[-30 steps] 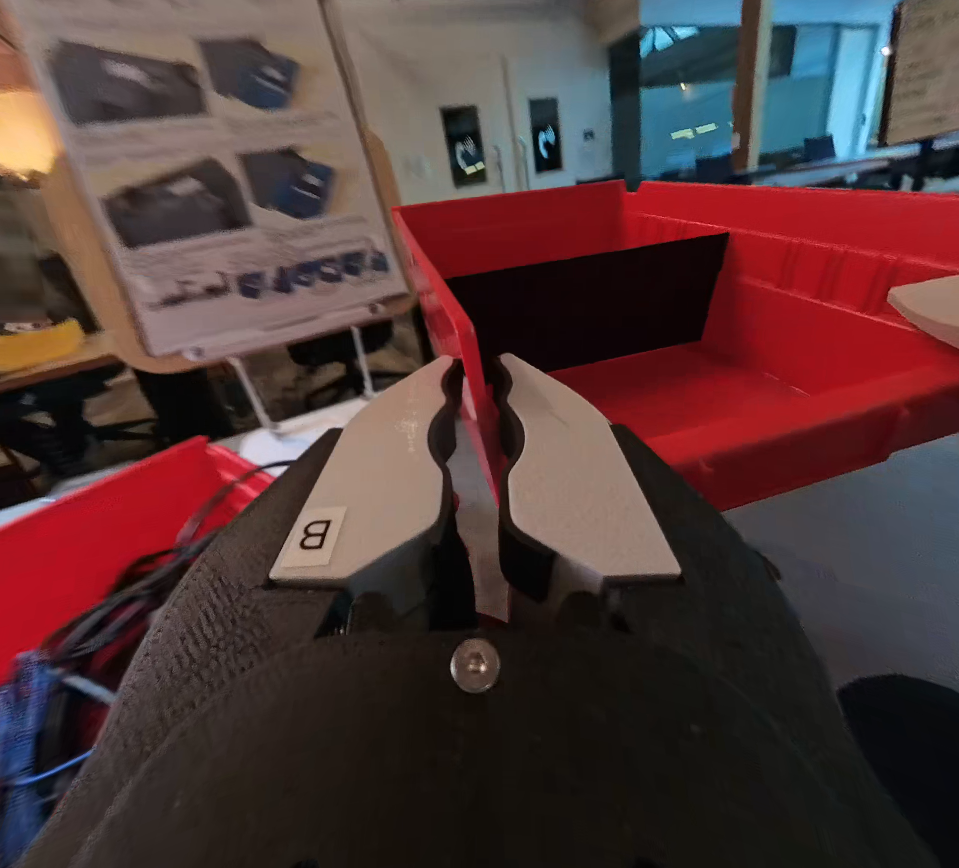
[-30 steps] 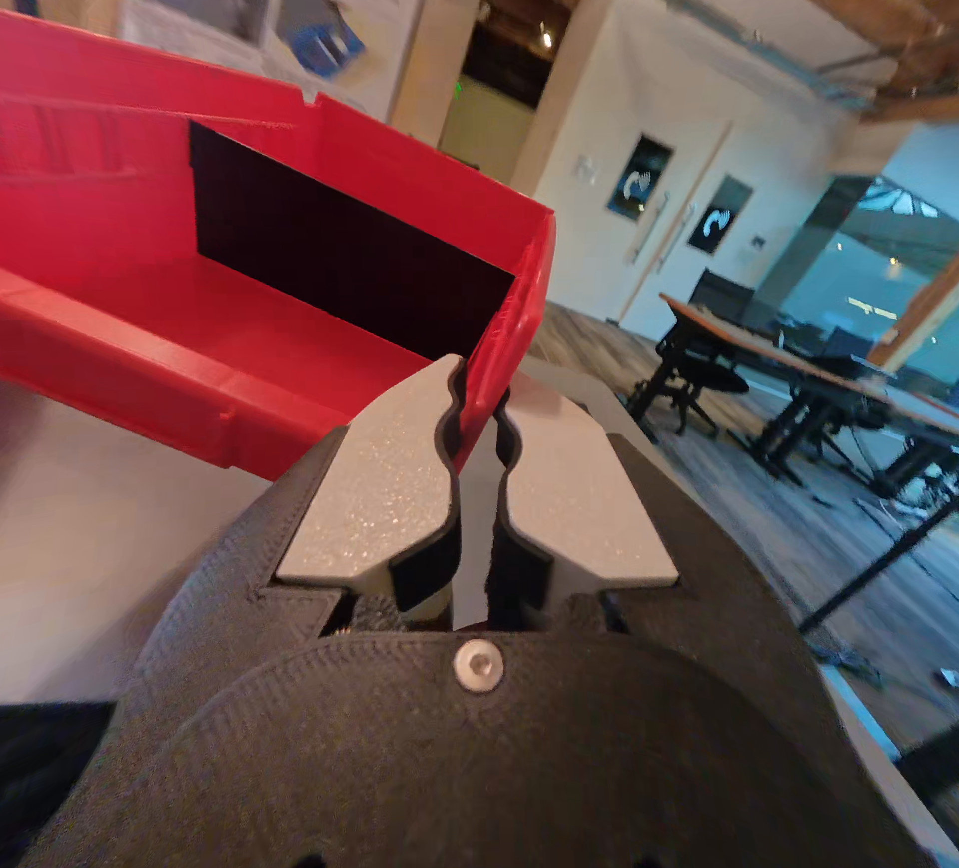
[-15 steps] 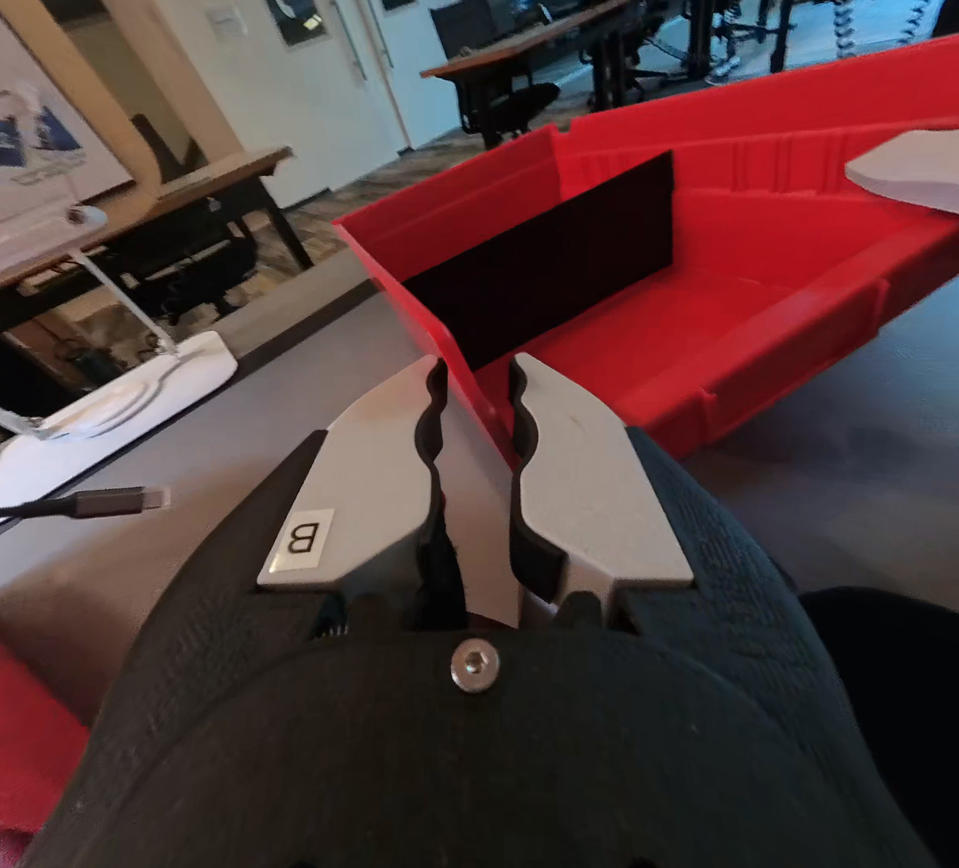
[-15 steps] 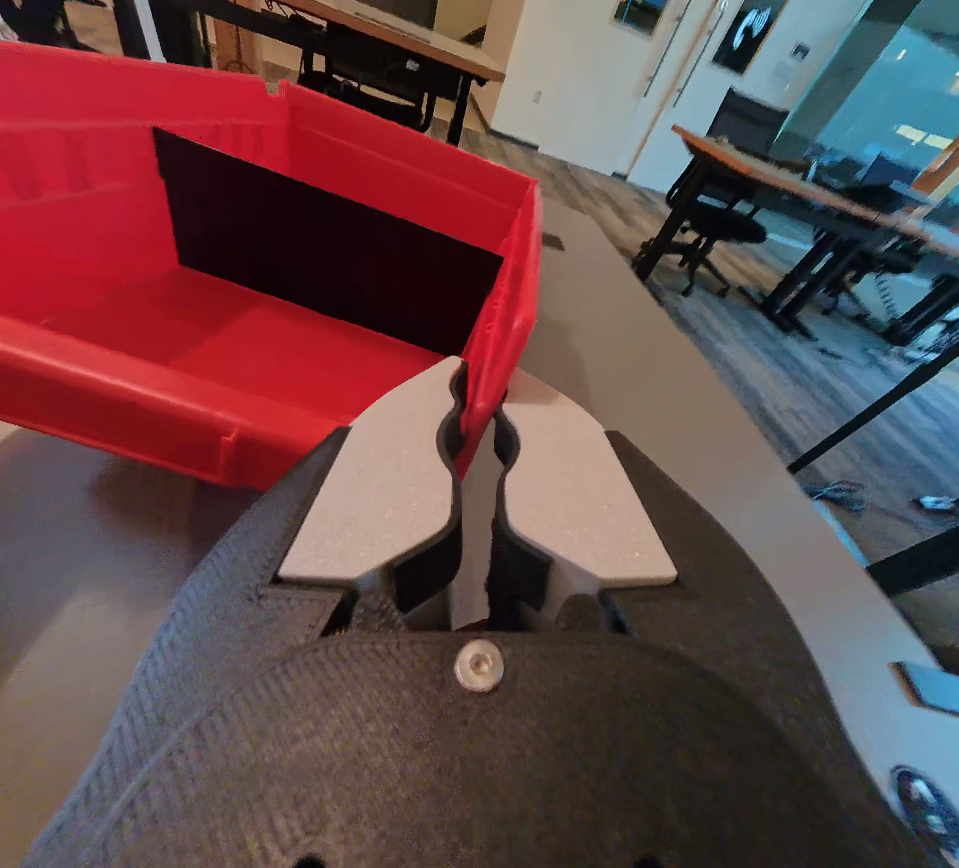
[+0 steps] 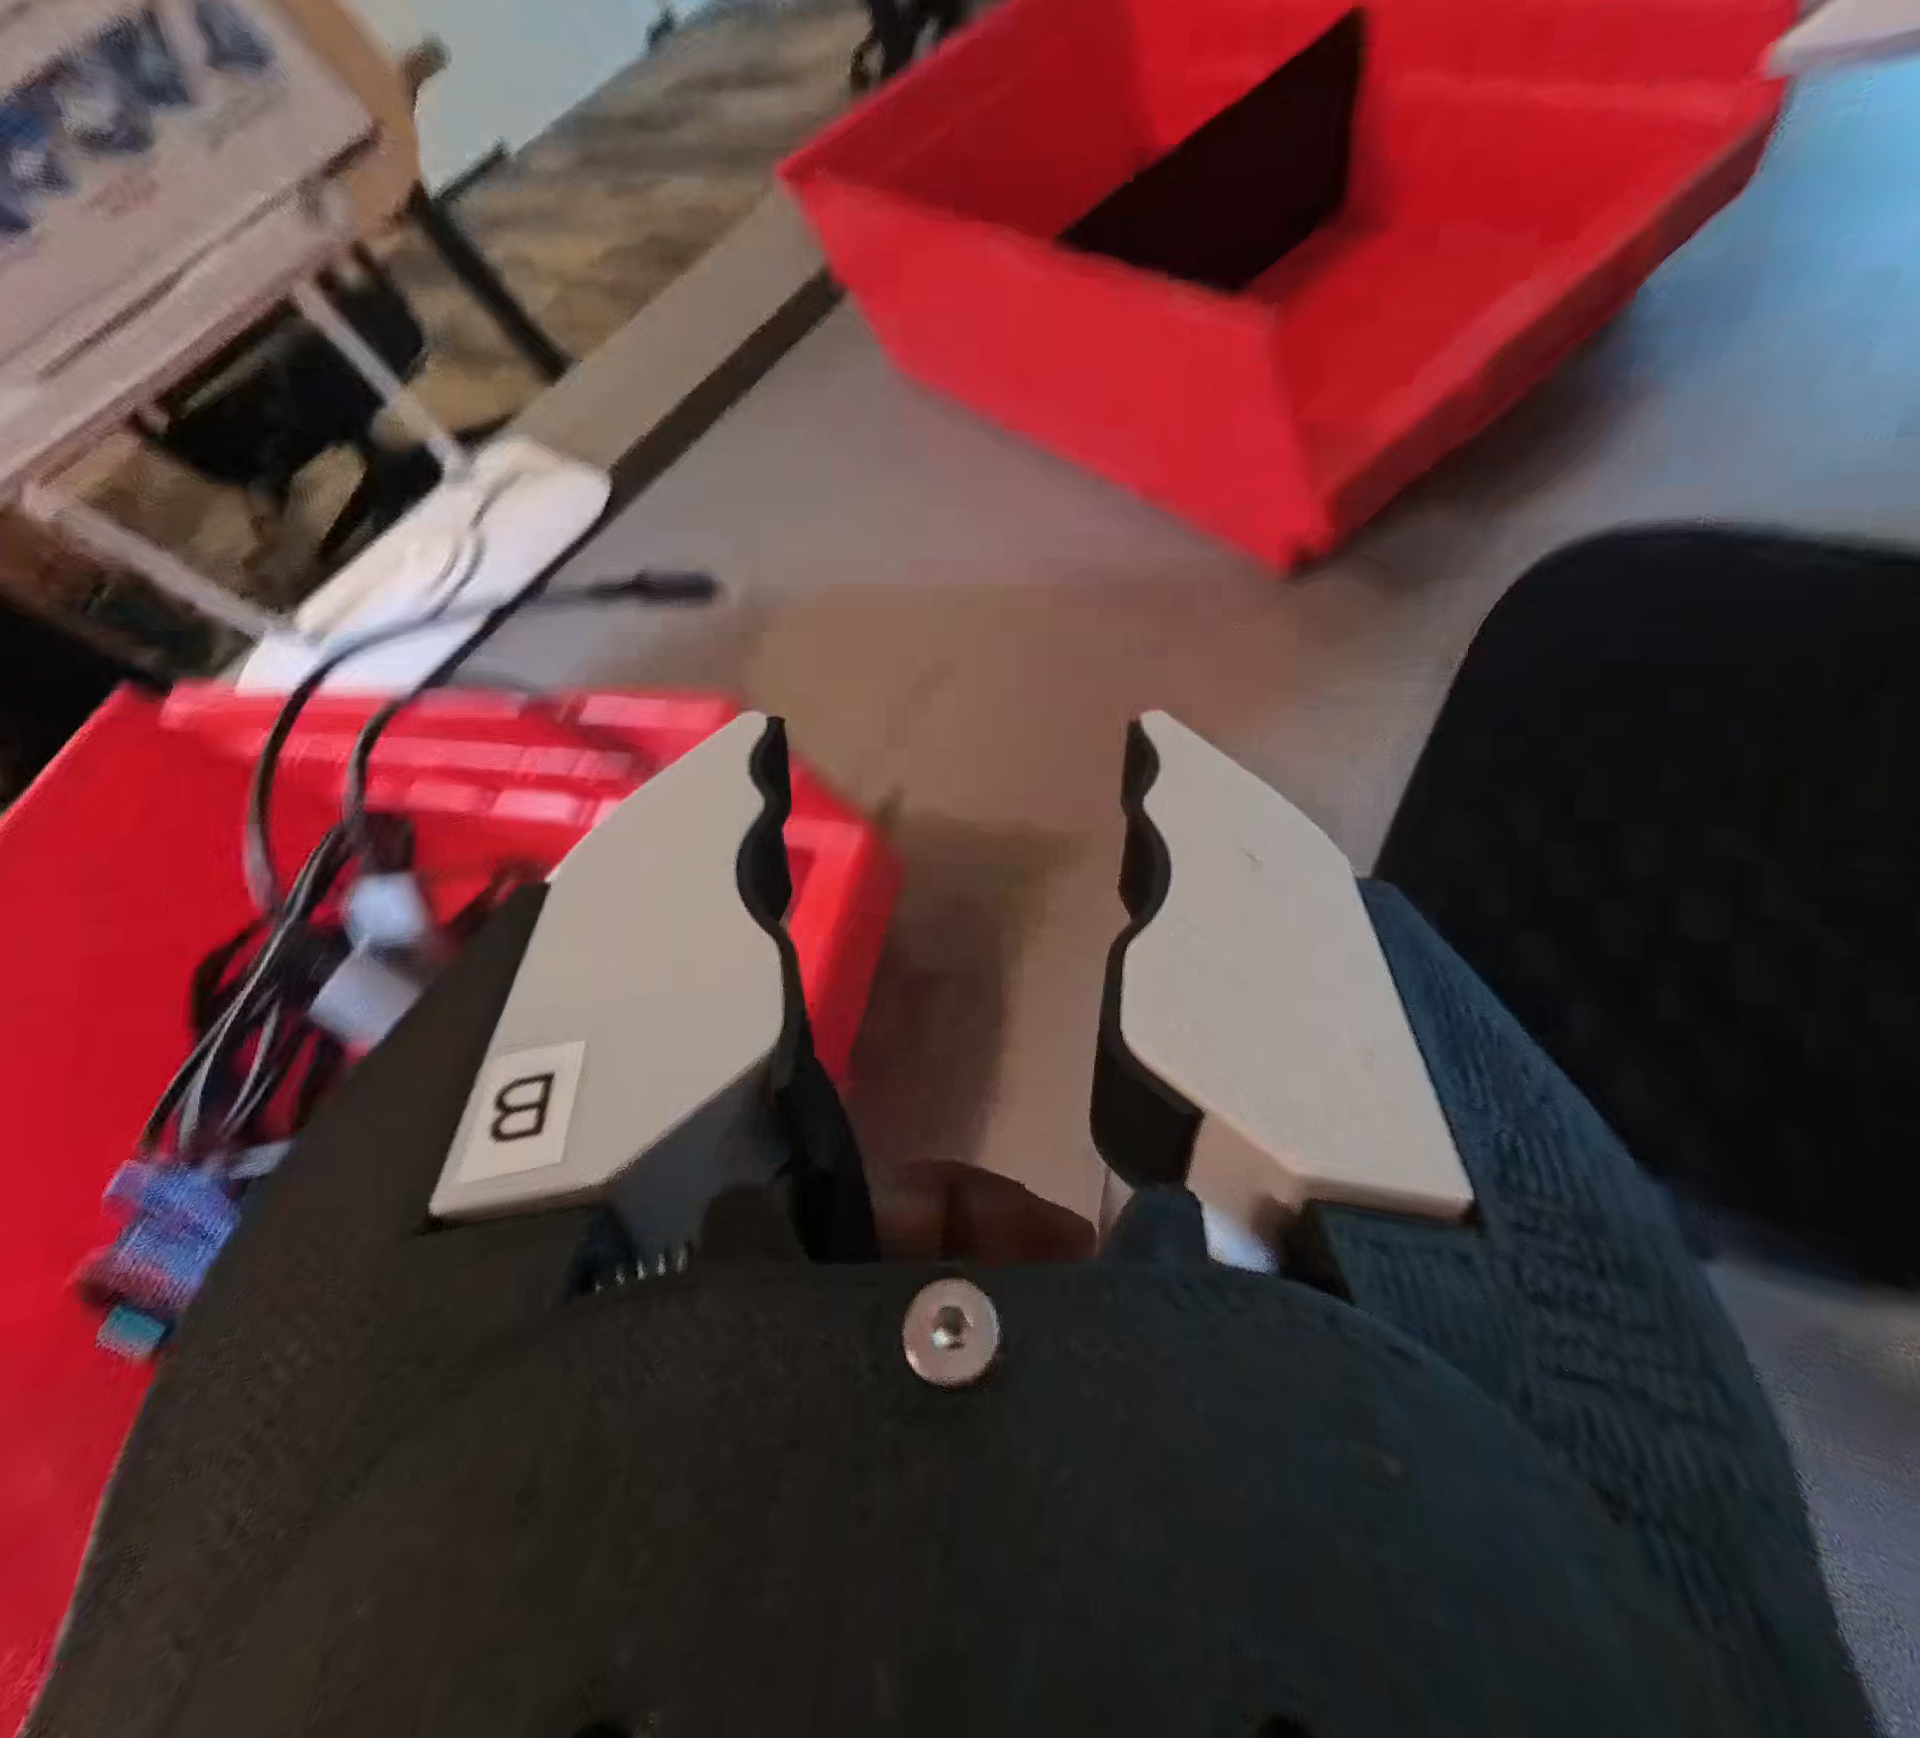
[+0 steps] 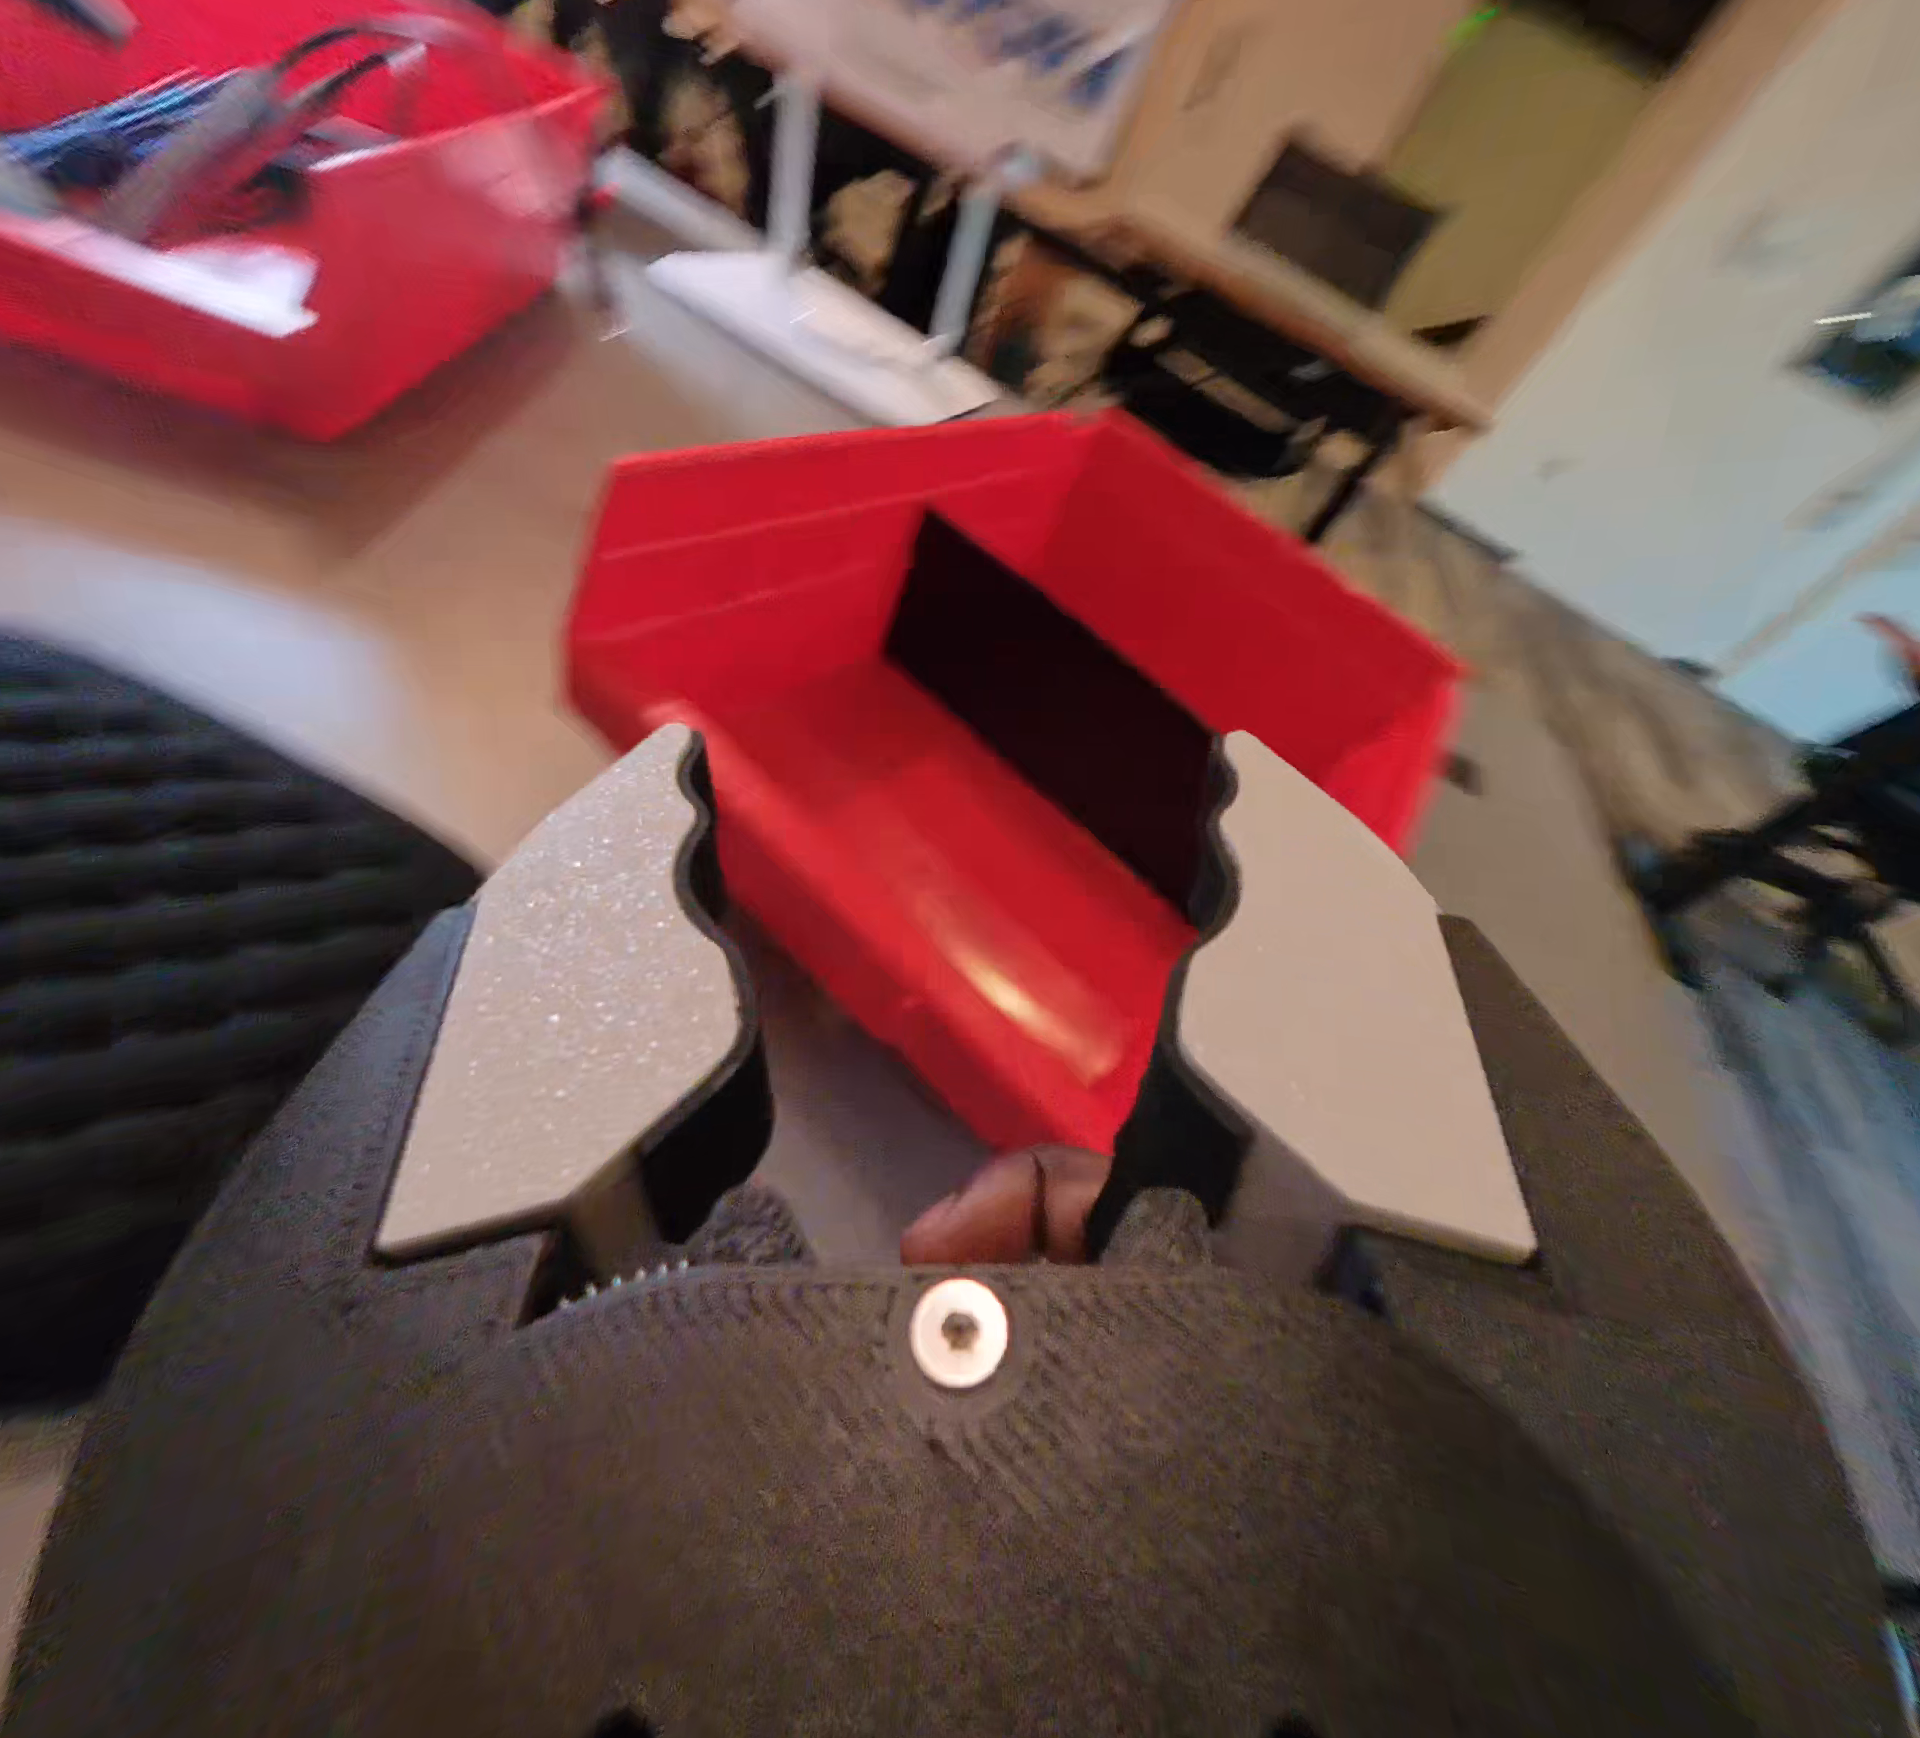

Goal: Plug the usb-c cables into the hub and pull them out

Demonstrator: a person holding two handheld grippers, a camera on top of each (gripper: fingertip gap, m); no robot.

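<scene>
My left gripper [image 5: 954,732] is open and empty above the grey table [image 5: 935,493]. My right gripper [image 6: 958,743] is open and empty too, in front of an empty red bin [image 6: 727,566] with a black divider [image 6: 1039,712]. The same bin [image 5: 1039,317] sits at the upper right of the left wrist view. A second red bin [image 5: 62,961] at the left holds a tangle of black cables [image 5: 281,909]; it also shows in the right wrist view [image 6: 364,317]. One black cable with a plug [image 5: 644,589] hangs out onto the table. No hub can be made out.
The right gripper's black body [image 5: 1662,857] is at the right of the left wrist view; the left gripper's body [image 6: 156,961] is at the left of the right wrist view. A white sign stand base [image 6: 810,327] stands behind the bins. Both views are blurred.
Both grippers were shut on the side walls of the empty red bin. They have let go, opened wide and drawn back; the bin now rests on the table.
</scene>
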